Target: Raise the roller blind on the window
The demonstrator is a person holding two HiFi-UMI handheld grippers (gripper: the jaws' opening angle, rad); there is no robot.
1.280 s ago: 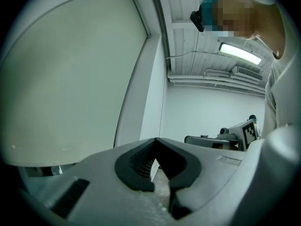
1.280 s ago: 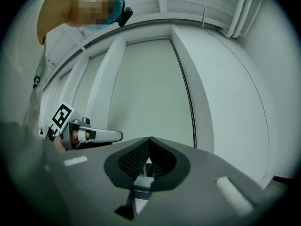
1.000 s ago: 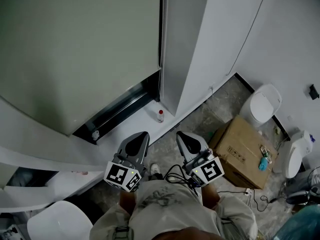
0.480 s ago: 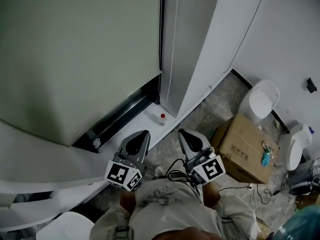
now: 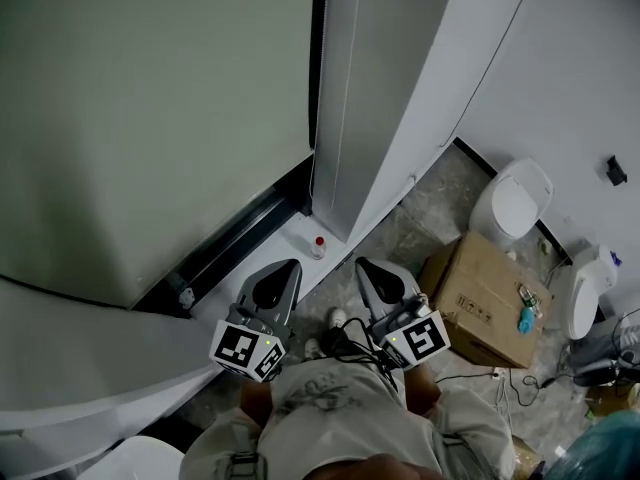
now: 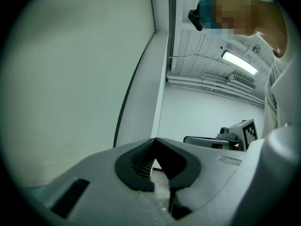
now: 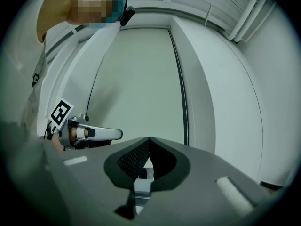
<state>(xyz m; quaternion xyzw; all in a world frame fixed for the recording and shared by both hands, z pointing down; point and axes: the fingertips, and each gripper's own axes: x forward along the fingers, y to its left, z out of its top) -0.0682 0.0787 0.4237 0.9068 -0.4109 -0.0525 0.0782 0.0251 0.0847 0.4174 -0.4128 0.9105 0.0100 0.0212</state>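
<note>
— Moved since a second ago?

— Both grippers and the person carrying them have shifted level toward the window. The red-capped bottle (image 5: 318,245) now lies a little nearer the gripper tips than it did.

— Item one, the task's thing?

— Roller blind (image 5: 150,118): pale grey-green and lowered over the window. It fills the upper left of the head view. Its bottom edge stops just above the dark window frame (image 5: 240,230). No gripper touches it.

— Item two?

— Left hand-held gripper (image 5: 283,271): held level in front of the person, pointing toward the foot of the blind. Its jaws are closed together with nothing between them. Its own view shows the pads meeting at the tip (image 6: 155,140).

— Item three?

— Right hand-held gripper (image 5: 366,268): just beside the left one and level with it. Its jaws are likewise pressed together and empty, as seen in its own view (image 7: 149,139). The blind stands ahead of it there (image 7: 141,79).

— Remaining stock?

— White column (image 5: 380,88): directly right of the blind. The bottle stands at its foot.
— Cardboard box (image 5: 483,293): on the stone-patterned floor (image 5: 420,228), to the right of the grippers.
— Black cables (image 5: 345,343): bunched between the two grippers, close to the person's body.
</note>
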